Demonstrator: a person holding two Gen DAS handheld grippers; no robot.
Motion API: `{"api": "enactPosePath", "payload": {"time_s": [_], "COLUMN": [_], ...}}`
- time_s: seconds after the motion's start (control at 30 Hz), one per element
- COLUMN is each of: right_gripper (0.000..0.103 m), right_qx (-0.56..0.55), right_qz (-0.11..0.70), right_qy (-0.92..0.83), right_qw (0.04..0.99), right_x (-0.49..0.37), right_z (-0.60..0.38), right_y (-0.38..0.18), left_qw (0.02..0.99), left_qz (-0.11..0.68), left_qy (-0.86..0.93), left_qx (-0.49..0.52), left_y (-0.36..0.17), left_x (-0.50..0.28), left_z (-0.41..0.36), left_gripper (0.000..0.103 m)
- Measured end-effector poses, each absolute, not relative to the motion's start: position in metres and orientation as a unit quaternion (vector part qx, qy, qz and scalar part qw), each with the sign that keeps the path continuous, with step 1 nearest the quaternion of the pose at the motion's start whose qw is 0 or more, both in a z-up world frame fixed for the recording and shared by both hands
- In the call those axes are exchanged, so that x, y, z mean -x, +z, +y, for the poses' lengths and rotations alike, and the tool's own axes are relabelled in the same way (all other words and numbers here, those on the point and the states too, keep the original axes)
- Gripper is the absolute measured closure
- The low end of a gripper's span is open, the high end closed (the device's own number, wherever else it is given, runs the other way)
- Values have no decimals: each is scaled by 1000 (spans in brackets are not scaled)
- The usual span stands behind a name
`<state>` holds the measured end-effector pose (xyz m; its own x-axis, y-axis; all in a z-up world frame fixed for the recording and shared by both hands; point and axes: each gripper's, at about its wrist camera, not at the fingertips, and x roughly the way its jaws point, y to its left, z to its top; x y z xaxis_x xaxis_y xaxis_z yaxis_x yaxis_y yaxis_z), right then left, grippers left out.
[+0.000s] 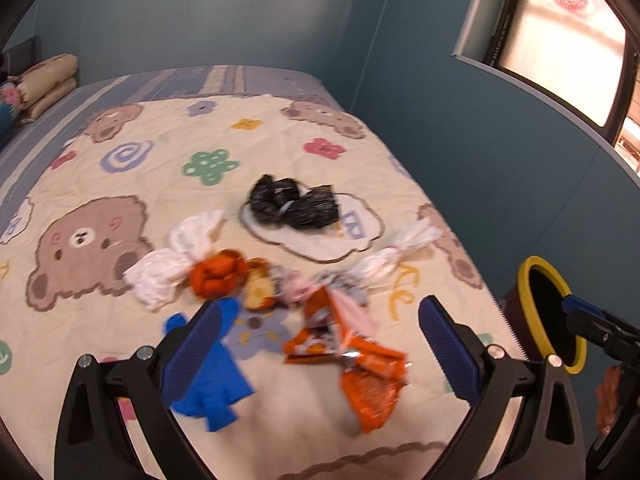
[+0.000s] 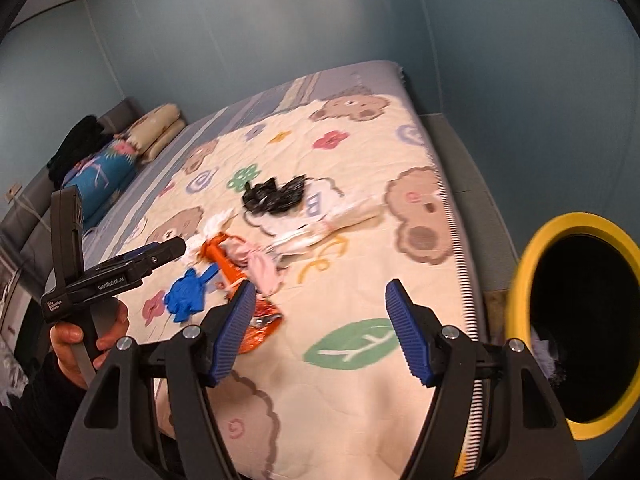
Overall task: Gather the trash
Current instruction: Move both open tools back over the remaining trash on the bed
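Observation:
Trash lies in a heap on the bear-print quilt [image 1: 120, 184]: a blue glove [image 1: 208, 384], an orange snack wrapper [image 1: 360, 364], orange peel [image 1: 218, 272], a pink scrap [image 1: 298, 290], two white crumpled bags [image 1: 176, 264] and a black bag [image 1: 294, 204]. My left gripper [image 1: 324, 332] hangs open just above the wrapper and glove, nothing between its pads. My right gripper [image 2: 322, 328] is open and empty over the quilt's near edge, with the wrapper [image 2: 260, 324] by its left finger. A yellow-rimmed bin [image 2: 576, 220] stands beside the bed to the right.
Folded pillows [image 2: 156, 128] and a blue patterned bundle [image 2: 104, 172] sit at the head of the bed. A blue wall runs behind and to the right, with a window [image 1: 560, 52]. A hand [image 2: 76, 336] holds the left gripper [image 2: 176, 246].

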<state>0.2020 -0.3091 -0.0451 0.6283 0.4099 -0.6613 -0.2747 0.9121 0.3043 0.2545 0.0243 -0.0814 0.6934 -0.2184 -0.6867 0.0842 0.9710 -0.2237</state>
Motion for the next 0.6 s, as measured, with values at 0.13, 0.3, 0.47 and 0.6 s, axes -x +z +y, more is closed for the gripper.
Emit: {"api": "enactPosePath", "payload": {"time_s": [0.13,0.3,0.47,0.6], "right_gripper": [39,39,39,39], "right_qx": [-74,-53,-41,-32], "right_qz": [396,408,427,444], "right_qy": [208,224,233,240], "right_qw": [891,884,873,863], "right_x": [-208,-212,-216,-218], "right_z": [-283,-257,-235,-220], "right_y": [-49,-57,-71,-85], "left_qw": [914,909,904,901], "left_qz": [390,402,411,416], "left_qy": [-58,-33,-23,-18], "left_qx": [95,103,117,122], "left_y": [-93,-109,-123,-134], "left_x": [-248,-242,-239,-238], "left_z": [56,87,106,114], "left_gripper": [8,8,8,8]}}
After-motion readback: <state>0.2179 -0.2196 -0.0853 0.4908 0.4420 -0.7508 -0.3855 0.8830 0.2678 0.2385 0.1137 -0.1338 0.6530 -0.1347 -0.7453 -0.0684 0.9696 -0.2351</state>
